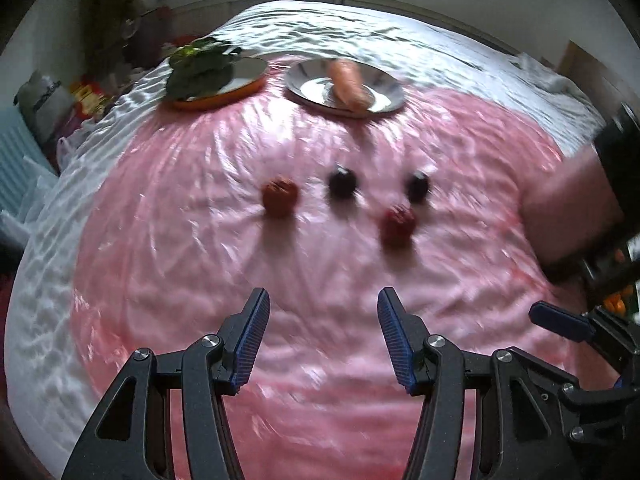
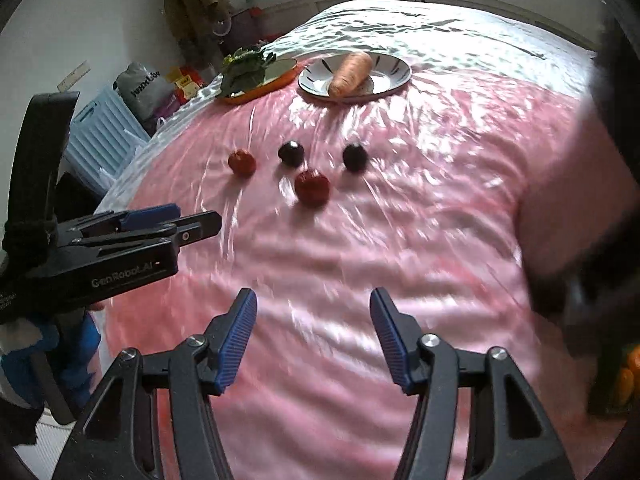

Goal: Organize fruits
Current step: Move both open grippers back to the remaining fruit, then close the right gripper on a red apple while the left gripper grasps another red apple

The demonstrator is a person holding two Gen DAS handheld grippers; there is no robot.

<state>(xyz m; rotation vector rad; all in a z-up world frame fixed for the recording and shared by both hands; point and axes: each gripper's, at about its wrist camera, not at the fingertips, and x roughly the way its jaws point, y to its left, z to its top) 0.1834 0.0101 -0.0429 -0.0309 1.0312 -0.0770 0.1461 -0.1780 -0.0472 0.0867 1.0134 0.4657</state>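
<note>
Motion blur smears the four small fruits (image 1: pixel 344 200) – kinds unclear. A pink sleeve (image 2: pixel 580 200) hides the cloth's right side; orange objects (image 2: pixel 628 376) – cut off at the edge.

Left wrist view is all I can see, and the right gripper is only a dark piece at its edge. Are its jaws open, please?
Observer: Yes. The right wrist view shows the right gripper open, with nothing between its pads, only the pink cover beyond.
Operator: My plate with the carrot is blurred. Has it a pattern?
Observer: The white plate has dark strokes around its rim. The carrot lies on it.
Operator: How does my left gripper look from outside?
Observer: The left gripper shows side-on at the left, above the cover, touching no fruit.
</note>
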